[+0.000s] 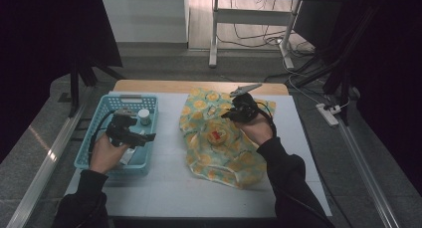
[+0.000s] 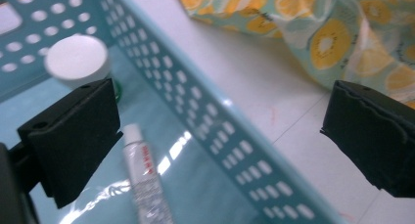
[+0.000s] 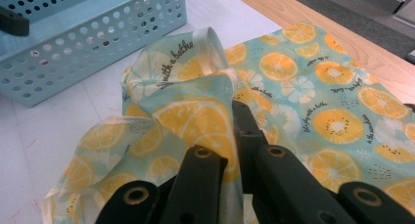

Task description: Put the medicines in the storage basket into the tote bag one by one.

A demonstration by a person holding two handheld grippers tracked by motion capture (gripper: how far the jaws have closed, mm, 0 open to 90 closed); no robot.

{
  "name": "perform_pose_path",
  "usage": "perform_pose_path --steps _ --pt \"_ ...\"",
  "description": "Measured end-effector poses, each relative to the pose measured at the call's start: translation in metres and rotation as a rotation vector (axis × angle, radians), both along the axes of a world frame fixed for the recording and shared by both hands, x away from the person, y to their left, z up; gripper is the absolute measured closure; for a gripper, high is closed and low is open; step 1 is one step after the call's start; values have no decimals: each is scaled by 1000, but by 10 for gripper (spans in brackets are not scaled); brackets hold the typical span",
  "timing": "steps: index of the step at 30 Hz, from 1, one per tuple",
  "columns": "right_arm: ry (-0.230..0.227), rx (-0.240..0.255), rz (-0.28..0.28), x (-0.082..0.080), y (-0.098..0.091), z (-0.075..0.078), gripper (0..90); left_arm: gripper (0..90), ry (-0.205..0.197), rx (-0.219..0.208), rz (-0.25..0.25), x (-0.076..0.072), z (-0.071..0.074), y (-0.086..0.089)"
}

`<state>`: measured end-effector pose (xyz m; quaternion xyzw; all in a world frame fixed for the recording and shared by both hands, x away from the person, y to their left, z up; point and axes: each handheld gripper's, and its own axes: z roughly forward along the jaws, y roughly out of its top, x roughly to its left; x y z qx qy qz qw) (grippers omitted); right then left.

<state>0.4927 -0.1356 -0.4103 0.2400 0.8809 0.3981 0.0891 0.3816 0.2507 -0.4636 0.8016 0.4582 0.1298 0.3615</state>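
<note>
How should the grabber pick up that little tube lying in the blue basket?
Probably by the middle of its body, coming straight down from above. The little tube lies flat on the floor of the blue basket, whose walls block a sideways approach. The open left gripper should set its jaws across the narrow width, clear of the white-capped jar.

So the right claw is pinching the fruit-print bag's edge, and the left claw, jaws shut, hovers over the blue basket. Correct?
Not quite. The left claw stands open, as the left gripper view shows, its jaws apart over the blue basket. The right claw does pinch the fruit-print bag.
</note>
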Motion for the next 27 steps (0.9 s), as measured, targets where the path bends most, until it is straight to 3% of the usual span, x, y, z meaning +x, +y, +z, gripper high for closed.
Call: perform_pose_path --steps 7,9,16,27 --pt "4 -2 -1 0 0 -1 897 0 34 62 57 2 -9 19" --pt "4 -3 0 0 1 -1 897 0 50 50 50 3 -12 24" --pt "7 -4 3 0 2 -2 897 0 113 109 61 15 -27 29" --pt "10 -3 7 0 1 -4 896 0 296 220 41 31 -52 21"
